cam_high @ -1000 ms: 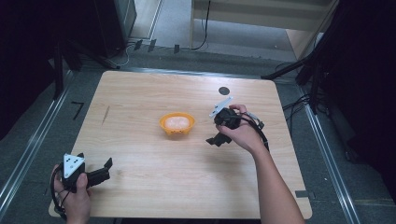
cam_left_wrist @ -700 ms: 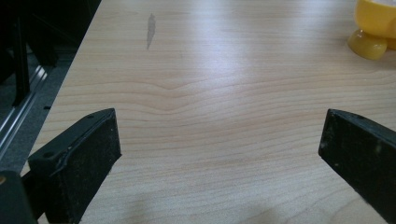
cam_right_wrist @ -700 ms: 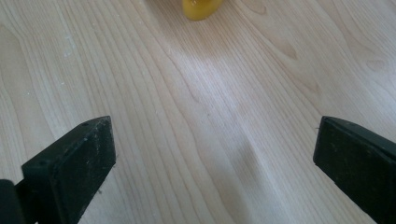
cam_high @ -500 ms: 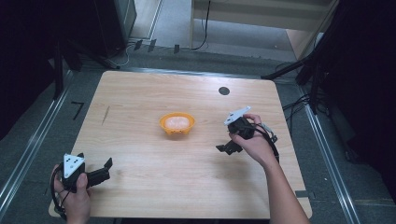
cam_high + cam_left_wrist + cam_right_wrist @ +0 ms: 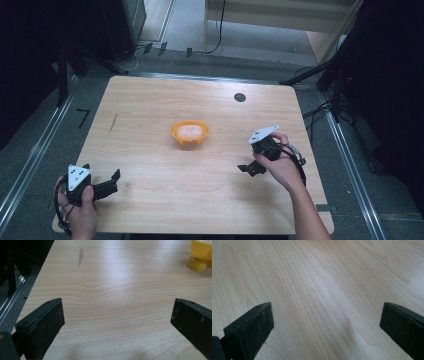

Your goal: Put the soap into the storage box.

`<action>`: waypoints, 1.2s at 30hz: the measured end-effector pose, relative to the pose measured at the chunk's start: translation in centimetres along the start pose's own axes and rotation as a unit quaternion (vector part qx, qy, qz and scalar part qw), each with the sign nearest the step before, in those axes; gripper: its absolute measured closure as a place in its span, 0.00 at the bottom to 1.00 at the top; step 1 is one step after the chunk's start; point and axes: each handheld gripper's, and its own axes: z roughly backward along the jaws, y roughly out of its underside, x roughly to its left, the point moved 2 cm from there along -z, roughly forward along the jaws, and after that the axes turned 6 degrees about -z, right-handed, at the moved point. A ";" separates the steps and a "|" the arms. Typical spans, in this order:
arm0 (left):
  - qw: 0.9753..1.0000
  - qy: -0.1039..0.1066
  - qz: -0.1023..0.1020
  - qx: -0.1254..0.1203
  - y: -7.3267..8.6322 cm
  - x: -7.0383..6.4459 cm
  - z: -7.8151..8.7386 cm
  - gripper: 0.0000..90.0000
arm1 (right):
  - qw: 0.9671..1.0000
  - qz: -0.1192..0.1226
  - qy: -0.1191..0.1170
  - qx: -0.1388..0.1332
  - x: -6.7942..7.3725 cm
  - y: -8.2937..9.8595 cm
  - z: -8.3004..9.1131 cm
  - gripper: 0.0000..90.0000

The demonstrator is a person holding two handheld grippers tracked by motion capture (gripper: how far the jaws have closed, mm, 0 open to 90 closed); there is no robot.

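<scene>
Two tongs over a pale wooden table, one per hand. Left tongs at the near left corner, gripped in the left hand, jaws spread wide and empty, bare wood between them in the left gripper view. Right tongs near the right edge, gripped in the right hand, jaws likewise wide apart around nothing, only wood grain between them in the right gripper view. Orange bowl around the middle of the table, well apart from both tongs, something pale inside; seen again at the top right corner of the left gripper view. Small dark round mark toward the far side of the table.
</scene>
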 end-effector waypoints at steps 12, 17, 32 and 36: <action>1.000 0.001 -0.003 0.000 0.0 0.0 0.0 0.00 | 0.999 -0.021 0.019 -0.022 0.2 3.3 1.6 0.00; 1.000 0.001 -0.004 -0.001 0.0 -0.1 0.0 0.00 | 0.999 -0.031 0.025 -0.028 0.1 5.0 2.2 0.00; 1.000 -0.003 -0.011 0.001 0.0 -0.2 0.0 0.00 | 0.995 -0.073 0.037 -0.057 -0.2 10.6 3.7 0.00; 1.000 -0.003 -0.012 0.001 0.0 -0.3 0.0 0.00 | 0.993 -0.080 0.043 -0.071 -0.1 11.7 4.0 0.00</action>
